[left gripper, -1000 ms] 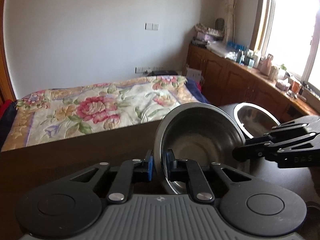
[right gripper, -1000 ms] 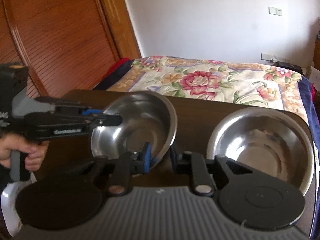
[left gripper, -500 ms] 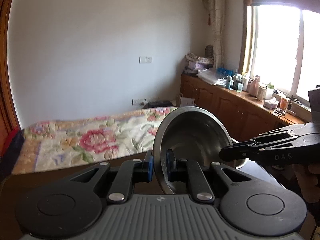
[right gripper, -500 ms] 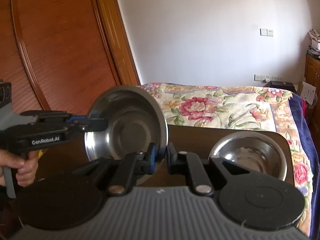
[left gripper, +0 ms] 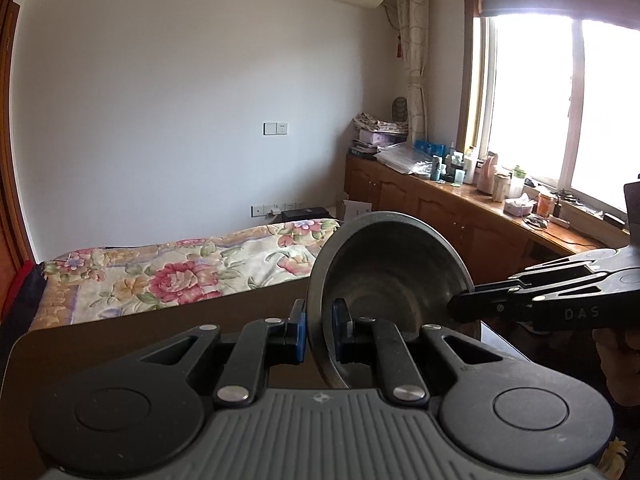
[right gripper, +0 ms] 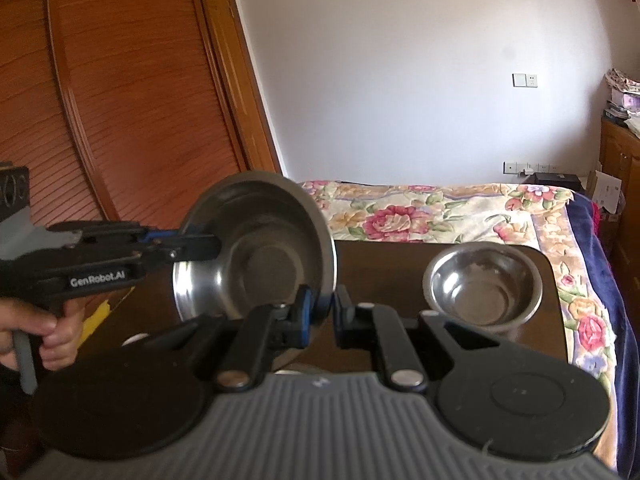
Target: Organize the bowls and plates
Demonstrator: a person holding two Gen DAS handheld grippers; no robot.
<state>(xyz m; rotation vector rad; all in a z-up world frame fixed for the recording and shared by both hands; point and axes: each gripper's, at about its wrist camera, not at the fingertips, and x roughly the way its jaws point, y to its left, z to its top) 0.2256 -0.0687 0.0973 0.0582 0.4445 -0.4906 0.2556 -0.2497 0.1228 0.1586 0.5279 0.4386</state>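
A steel bowl (left gripper: 392, 272) hangs tilted above the dark wooden table (left gripper: 160, 328), its opening facing me. My left gripper (left gripper: 320, 320) is shut on its near left rim. My right gripper (right gripper: 322, 308) is shut on the opposite rim of the same bowl (right gripper: 256, 256). Each gripper shows in the other's view: the right gripper (left gripper: 460, 308) comes in from the right, the left gripper (right gripper: 212, 246) from the left. A second, smaller steel bowl (right gripper: 482, 280) stands upright on the table (right gripper: 384, 264) near its far right corner.
A bed with a floral cover (right gripper: 440, 208) lies beyond the table. A wooden wardrobe (right gripper: 100, 100) stands at the left. A low cabinet (left gripper: 460, 216) with bottles runs under the window. A person's hand (right gripper: 48, 328) holds the left gripper's handle.
Both grippers have risen with the bowl held between them, lifting it clear of the table and tilting it steeper. The second bowl stays on the table, now lower and farther off.
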